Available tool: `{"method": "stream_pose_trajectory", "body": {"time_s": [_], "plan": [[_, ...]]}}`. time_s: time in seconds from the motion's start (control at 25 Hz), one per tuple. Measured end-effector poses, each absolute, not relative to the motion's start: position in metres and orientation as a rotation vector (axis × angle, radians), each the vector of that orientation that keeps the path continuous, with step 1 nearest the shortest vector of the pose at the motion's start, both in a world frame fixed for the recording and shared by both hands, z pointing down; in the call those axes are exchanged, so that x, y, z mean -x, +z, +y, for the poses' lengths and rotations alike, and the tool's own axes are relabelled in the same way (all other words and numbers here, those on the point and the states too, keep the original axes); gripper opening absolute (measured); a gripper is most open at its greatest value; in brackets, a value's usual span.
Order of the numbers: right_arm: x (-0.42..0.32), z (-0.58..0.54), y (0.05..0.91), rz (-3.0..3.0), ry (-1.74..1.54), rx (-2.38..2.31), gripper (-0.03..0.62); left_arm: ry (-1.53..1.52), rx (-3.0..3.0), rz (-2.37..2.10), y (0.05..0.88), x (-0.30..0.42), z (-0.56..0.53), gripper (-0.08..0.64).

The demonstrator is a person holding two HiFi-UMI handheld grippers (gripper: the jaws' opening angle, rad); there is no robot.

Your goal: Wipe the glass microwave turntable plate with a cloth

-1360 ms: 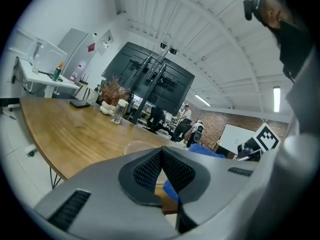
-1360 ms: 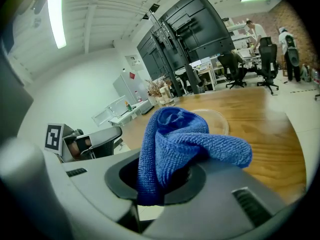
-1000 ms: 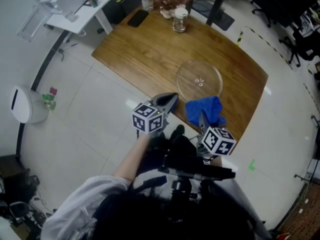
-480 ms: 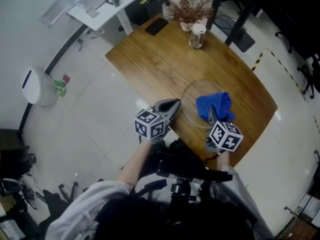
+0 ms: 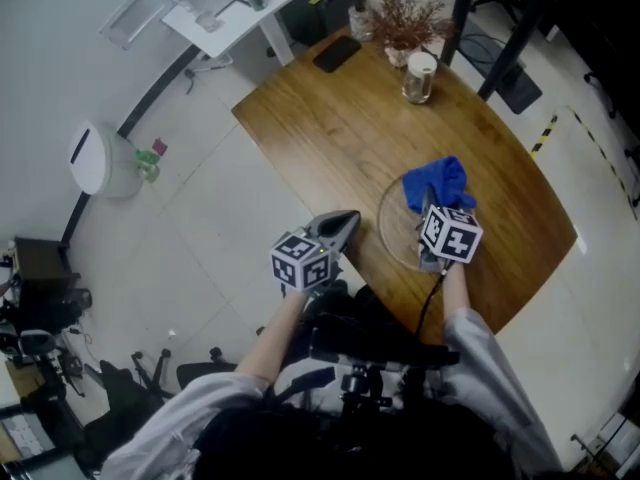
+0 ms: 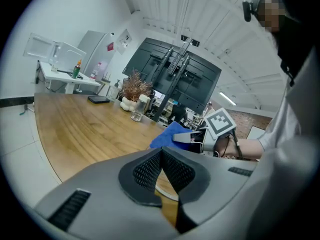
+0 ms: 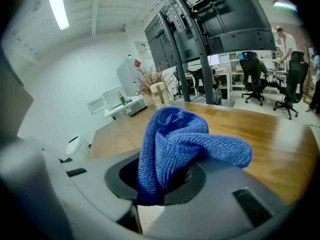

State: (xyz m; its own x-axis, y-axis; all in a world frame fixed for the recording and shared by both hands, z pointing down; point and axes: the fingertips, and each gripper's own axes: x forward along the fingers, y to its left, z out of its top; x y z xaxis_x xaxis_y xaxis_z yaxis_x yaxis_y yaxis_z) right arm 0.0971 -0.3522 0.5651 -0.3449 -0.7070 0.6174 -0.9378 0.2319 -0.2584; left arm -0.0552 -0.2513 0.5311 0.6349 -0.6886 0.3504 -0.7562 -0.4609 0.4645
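Right gripper (image 5: pixel 428 218): clamped on a bunched blue microfibre cloth (image 7: pixel 172 139), held over the plate.
Round clear glass turntable plate (image 5: pixel 390 232): flat on the brown wooden table (image 5: pixel 320 128), near its front edge. It is faint and mostly covered; only its left rim shows.
Left gripper (image 6: pixel 161 154): jaws pressed together, empty, beside the plate.
Cloth-plate contact: cannot tell.

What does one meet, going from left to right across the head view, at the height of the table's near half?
White bin → left claw → blue cloth → striped floor tape.
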Motion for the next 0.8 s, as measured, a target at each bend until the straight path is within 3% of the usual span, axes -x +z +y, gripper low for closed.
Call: {"method": "stream_pose_trajectory", "body": {"time_s": [0.8], "plan": [[-0.059, -0.222, 0.589, -2.161, 1.084, -1.279, 0.078, 0.152, -2.315, -1.006, 0.534, 0.025, -0.264, -0.001]]}}
